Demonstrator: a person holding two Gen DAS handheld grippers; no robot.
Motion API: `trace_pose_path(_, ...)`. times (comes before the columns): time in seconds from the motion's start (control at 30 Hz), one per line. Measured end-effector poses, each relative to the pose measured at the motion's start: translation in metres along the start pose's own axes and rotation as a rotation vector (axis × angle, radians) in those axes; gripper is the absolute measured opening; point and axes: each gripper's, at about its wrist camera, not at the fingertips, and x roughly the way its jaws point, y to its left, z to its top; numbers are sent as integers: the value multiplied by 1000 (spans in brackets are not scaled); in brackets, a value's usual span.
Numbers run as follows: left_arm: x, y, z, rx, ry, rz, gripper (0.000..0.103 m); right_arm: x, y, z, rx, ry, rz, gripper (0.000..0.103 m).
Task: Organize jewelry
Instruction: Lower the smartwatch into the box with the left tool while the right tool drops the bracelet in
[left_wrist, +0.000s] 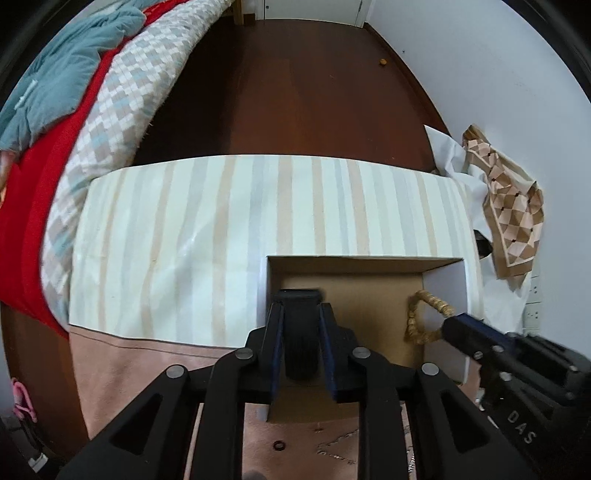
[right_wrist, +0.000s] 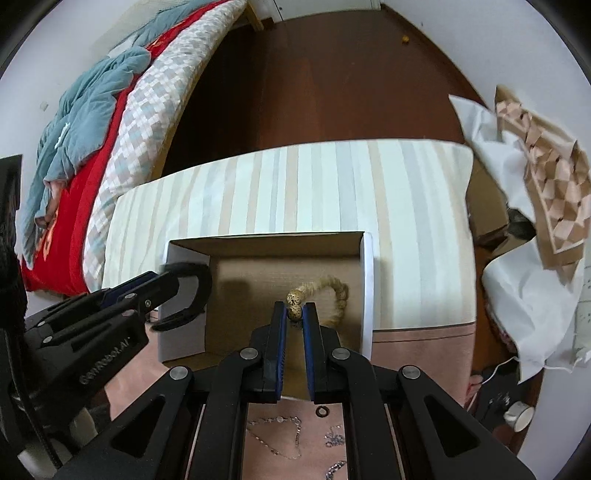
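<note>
Right gripper (right_wrist: 294, 314) pinches a bead bracelet (right_wrist: 334, 295) inside the cardboard box (right_wrist: 367, 291); left gripper (left_wrist: 301, 314) clasps a black hair claw (left_wrist: 300, 325).

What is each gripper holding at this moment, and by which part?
Right gripper pinches the tan bead bracelet by its large speckled beads, over the cardboard box. Left gripper holds a black curved bangle across its band.
</note>
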Motion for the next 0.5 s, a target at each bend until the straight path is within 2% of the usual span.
trace_pose_path(0.03,-1,0,1,-3,-5,-2,21,1,-2,1,4,6,8,10)
trace_pose_path(0.07,-3,0,2,-5,-13,-2,32,0,-4,1,9,7,14,13)
trace_pose_path(0.1,-6,1,3,-9,-19,-9,41,-1,-8,0,20,6,21,24)
trace_pose_path(0.13,-9,2,3,-16,-28,-15,61,-2,-10,0,28,6,26,32)
trace_pose_path(0.17,-11,4,4,-19,-33,-7,73,-5,-13,0,36,1,34,47)
trace_pose_path(0.2,-13,5,5,-23,-43,2,73,-8,-14,-1,41,-8,30,54)
trace_pose_path(0.3,-24,13,2,-37,-76,34,78,-19,-15,-2,43,-31,13,56)
trace_pose_path(0.33,-28,15,1,-33,-90,55,89,-22,-14,-4,35,-39,-12,58)
trace_pose_path(0.37,-31,17,-1,-29,-103,77,99,-26,-13,-5,29,-44,-29,68)
trace_pose_path(0.4,-35,20,-5,-27,-122,108,101,-29,-10,-9,14,-53,-72,82)
trace_pose_path(0.47,-40,24,-13,-21,-146,155,101,-31,-4,-16,-19,-71,-148,94)
trace_pose_path(0.5,-41,26,-18,-19,-155,178,102,-31,-2,-20,-33,-75,-181,95)
